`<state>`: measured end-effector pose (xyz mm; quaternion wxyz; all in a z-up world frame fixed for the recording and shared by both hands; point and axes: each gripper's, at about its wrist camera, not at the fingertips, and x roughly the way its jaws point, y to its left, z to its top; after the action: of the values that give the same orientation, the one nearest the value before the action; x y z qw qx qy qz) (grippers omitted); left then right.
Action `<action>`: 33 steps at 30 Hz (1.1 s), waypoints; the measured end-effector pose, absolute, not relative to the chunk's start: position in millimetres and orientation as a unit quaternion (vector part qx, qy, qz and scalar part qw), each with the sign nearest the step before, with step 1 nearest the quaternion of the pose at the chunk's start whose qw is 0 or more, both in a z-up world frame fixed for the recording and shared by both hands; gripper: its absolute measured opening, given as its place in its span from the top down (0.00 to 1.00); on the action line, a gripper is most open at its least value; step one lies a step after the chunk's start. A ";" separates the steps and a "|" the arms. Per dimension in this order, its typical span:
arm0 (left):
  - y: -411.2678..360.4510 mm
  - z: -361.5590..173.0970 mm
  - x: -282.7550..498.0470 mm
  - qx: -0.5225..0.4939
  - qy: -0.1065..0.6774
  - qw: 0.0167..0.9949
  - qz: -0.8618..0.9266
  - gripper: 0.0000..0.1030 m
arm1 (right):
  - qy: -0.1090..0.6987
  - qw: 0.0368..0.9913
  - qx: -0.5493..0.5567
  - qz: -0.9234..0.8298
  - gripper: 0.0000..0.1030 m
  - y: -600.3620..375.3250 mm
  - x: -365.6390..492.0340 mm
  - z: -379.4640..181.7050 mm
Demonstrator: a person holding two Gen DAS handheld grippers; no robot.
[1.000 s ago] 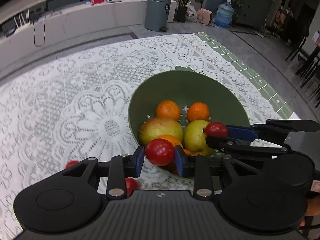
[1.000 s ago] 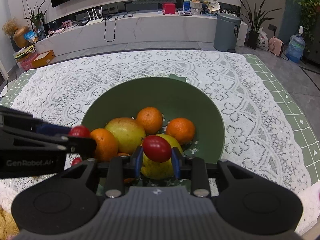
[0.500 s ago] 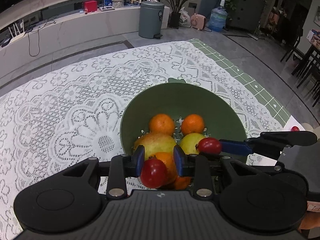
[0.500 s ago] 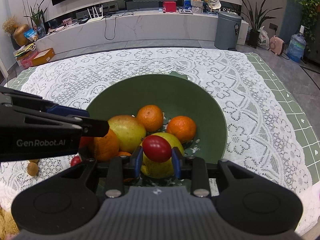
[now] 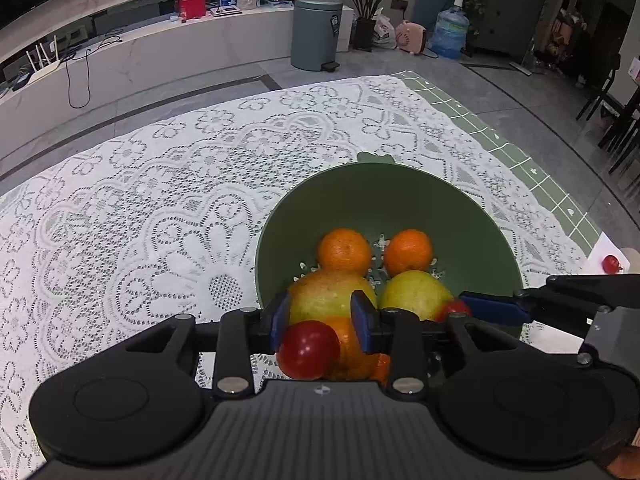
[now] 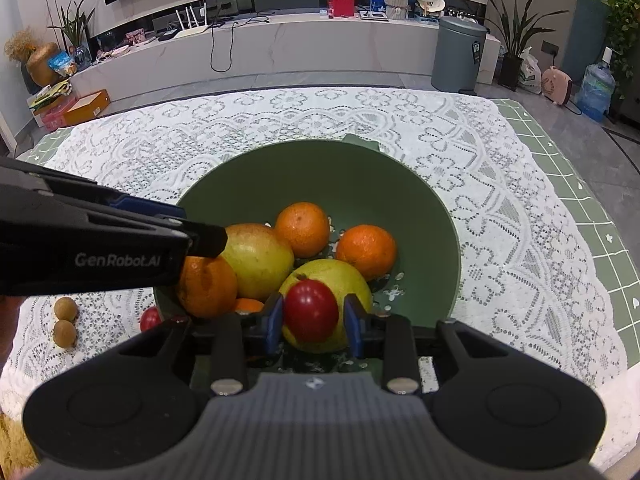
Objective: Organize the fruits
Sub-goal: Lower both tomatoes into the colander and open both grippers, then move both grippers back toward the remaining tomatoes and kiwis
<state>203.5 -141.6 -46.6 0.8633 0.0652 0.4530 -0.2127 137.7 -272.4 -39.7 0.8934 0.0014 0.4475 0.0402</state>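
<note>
Left gripper [image 5: 320, 316] just opening, red tomato [image 5: 308, 350] loose below its pads, at 6 o'clock in the green bowl [image 5: 400, 196]. Right gripper [image 6: 312, 318] clenched on second tomato [image 6: 310, 310] above pear [image 6: 340, 276]. Oranges [image 6: 302, 229] behind, toward 12 o'clock.

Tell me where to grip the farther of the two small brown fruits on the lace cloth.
Best pinch the farther brown fruit across its middle from straight above, fingers left and right: it is round, and the nearer brown fruit sits close in front.
</note>
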 end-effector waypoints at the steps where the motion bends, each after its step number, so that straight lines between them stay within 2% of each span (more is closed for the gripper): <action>1: -142.0 -47.2 204.2 0.067 0.453 0.864 -0.210 0.57 | 0.449 0.893 0.001 0.039 0.72 -272.2 138.2 -40.3; 6: -142.9 -49.1 204.8 0.071 0.452 0.865 -0.204 0.55 | 0.453 0.891 0.004 0.035 0.72 -273.2 139.8 -41.8; 9: -143.5 -47.8 203.0 0.071 0.450 0.866 -0.206 0.52 | 0.452 0.892 0.004 0.035 0.66 -273.3 139.7 -41.2; 11: -142.5 -44.5 200.1 0.067 0.445 0.868 -0.210 0.44 | 0.449 0.893 0.004 0.034 0.61 -273.6 139.4 -40.8; 14: -140.2 -36.3 195.2 0.061 0.432 0.875 -0.208 0.40 | 0.445 0.895 0.005 0.033 0.55 -274.1 138.3 -39.9; 16: -137.5 -30.2 192.5 0.054 0.426 0.879 -0.207 0.38 | 0.440 0.897 0.006 0.033 0.47 -274.4 137.3 -38.5; 18: -133.2 -23.8 189.6 0.043 0.420 0.883 -0.205 0.37 | 0.435 0.900 0.006 0.035 0.44 -274.0 135.2 -37.0; 23: -118.6 -10.5 177.5 0.022 0.404 0.893 -0.198 0.33 | 0.424 0.905 0.002 0.036 0.29 -273.1 132.6 -33.3; 33: -80.3 1.2 147.7 0.021 0.392 0.904 -0.170 0.33 | 0.397 0.917 -0.009 0.034 0.25 -269.8 120.3 -23.8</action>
<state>147.7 -80.3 1.2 0.9041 0.0208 0.3916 -0.1698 120.3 -269.8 -23.8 0.9171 -0.0085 0.3970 0.0343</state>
